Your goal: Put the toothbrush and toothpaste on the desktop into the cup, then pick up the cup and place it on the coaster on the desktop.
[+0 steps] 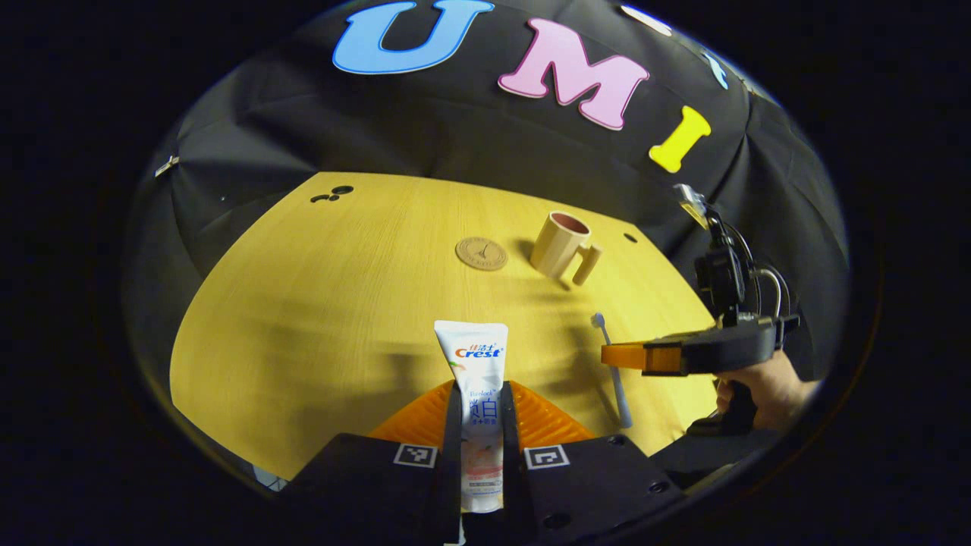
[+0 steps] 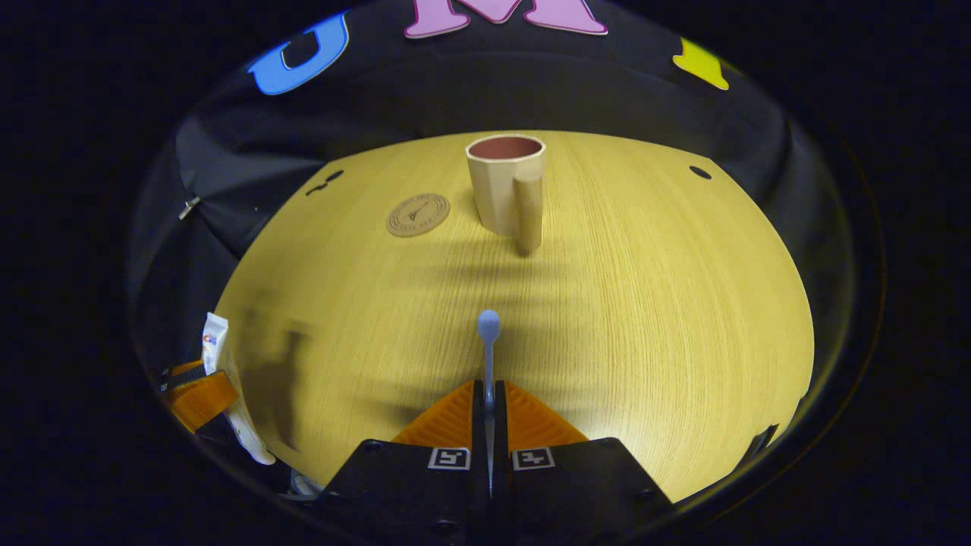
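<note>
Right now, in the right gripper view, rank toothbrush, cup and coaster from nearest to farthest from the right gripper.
1. toothbrush, clamped between the right gripper fingers.
2. cup, straight ahead, upright.
3. coaster, ahead-left beside the cup; close to call with the cup.

Left tool clamped; right tool clamped.

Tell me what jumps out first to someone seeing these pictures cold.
The white toothpaste clamped in the left gripper, low in its view, and the blue toothbrush pinched in the right gripper. Beyond them on the yellow table stands the beige cup, empty, beside the round coaster.
</note>
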The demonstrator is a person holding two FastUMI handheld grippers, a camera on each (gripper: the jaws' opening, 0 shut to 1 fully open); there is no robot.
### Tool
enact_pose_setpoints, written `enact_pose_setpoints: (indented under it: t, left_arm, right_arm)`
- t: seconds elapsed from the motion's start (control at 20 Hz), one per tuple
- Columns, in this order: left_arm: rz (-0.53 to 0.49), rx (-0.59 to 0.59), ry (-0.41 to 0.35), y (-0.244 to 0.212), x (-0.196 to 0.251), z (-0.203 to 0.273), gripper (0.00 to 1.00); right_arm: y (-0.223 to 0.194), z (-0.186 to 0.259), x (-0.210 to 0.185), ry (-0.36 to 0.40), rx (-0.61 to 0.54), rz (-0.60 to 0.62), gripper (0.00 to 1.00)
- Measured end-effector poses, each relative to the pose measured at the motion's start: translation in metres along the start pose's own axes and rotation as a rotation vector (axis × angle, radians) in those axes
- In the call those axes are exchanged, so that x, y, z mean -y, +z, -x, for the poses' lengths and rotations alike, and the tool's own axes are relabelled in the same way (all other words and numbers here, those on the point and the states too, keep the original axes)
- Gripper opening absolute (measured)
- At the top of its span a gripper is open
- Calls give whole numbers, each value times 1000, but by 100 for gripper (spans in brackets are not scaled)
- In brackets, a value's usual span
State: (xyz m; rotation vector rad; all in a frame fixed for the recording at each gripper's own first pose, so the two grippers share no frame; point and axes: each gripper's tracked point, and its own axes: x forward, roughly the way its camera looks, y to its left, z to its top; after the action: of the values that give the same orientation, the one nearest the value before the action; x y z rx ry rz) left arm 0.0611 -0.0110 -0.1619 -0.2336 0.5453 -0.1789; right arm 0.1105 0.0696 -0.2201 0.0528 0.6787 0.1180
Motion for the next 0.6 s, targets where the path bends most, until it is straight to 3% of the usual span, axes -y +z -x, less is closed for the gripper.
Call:
enact_pose_setpoints:
  t: [0.15,0.2,0.3,0.6]
  left_arm:
    - [36,93,-53,30,20,-7,27]
    - [49,120,-92,42,32,-10,31]
    - [62,191,-160,74,55,-16,27]
    - [84,424,-290,162,106,-50,27]
  right_arm:
    - [19,20,-2,67,109,-39,6]
    - [26,26,-2,86,143,-49,6]
    - [38,37,-2,118,203,-49,5]
    - [60,50,4,205,303,-37,5]
